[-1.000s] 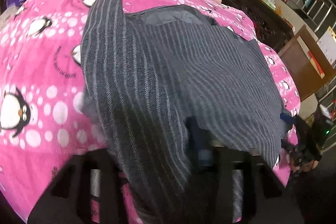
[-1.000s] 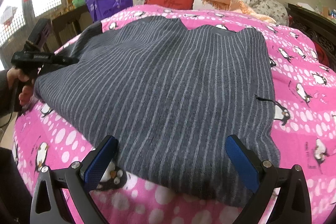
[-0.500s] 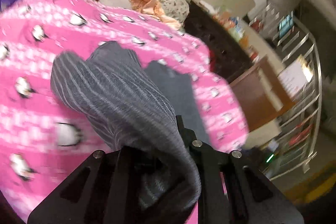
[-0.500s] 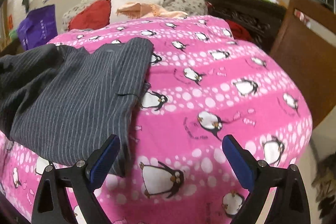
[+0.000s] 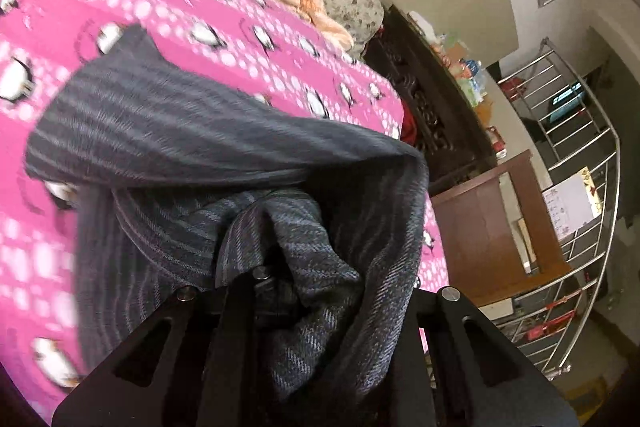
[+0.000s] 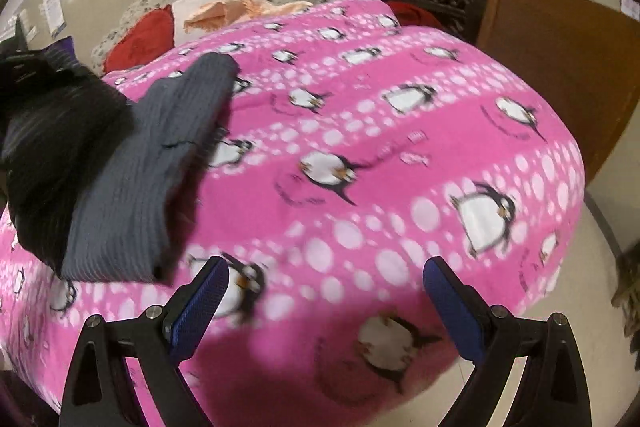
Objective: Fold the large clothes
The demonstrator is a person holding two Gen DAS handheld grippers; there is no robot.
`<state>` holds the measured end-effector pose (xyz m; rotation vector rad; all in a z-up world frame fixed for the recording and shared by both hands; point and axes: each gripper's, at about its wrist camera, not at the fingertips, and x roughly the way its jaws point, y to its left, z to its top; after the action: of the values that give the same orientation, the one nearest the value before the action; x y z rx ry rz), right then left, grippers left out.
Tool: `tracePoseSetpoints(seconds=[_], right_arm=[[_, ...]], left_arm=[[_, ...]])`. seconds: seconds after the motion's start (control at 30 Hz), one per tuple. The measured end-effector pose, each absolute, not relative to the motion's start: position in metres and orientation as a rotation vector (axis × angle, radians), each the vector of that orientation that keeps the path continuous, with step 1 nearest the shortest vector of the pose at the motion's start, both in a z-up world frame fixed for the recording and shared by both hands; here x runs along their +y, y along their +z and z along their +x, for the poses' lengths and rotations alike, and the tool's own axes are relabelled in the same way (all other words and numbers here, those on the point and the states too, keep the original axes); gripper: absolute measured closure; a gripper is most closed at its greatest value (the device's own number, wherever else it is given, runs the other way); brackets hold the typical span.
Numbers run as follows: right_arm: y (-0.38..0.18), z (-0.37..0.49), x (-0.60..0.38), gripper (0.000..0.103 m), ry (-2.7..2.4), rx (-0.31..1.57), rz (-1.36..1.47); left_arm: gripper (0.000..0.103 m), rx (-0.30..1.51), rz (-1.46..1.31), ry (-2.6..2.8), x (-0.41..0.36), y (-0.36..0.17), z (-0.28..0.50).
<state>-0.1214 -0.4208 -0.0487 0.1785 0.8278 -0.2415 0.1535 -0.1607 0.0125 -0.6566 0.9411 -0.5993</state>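
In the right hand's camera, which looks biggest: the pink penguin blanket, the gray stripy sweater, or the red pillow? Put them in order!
As they look in the right wrist view:
1. pink penguin blanket, filling most of the picture
2. gray striped sweater, bunched at the left
3. red pillow, though it lies farthest from the camera, so it may really be bigger than it looks

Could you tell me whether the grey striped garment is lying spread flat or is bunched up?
Bunched: the grey striped garment drapes in folds over the left gripper.

The grey striped garment [image 5: 224, 131] is bunched and lifted, clamped between the left jaws. Its folded edge [image 6: 132, 195] lies just left of the open right jaws.
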Motion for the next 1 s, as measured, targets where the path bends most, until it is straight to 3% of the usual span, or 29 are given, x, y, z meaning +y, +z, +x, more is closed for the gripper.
tracePoseSetpoints(seconds=[0.23,0.3,0.43,0.47,0.87,1.0], right_arm=[[-0.059,-0.134,-0.44,0.006,-0.263,0.849,0.203],[-0.059,-0.136,-0.445,0.006,-0.274,0.847,0.207],[-0.058,-0.138,-0.448,0.006,-0.279,0.849,0.206],[-0.057,-0.138,-0.448,0.006,-0.279,0.846,0.204],[-0.019,-0.137,-0.443,0.007,-0.295,0.768,0.08],[0.021,-0.123,-0.428,0.016,-0.155,0.658,0.04]], left_arm=[[0.089,1.005,-0.492,-0.602,-0.207,-0.028,0.146],[0.081,0.992,-0.434,-0.596,-0.213,-0.03,0.141],[0.031,0.952,-0.356,-0.664,-0.23,-0.019,0.13],[0.025,0.943,-0.327,-0.668,-0.235,-0.013,0.125],[0.023,0.812,-0.39,-0.793,-0.173,0.039,0.057],[0.023,0.746,-0.322,-0.624,-0.132,0.041,0.057]])
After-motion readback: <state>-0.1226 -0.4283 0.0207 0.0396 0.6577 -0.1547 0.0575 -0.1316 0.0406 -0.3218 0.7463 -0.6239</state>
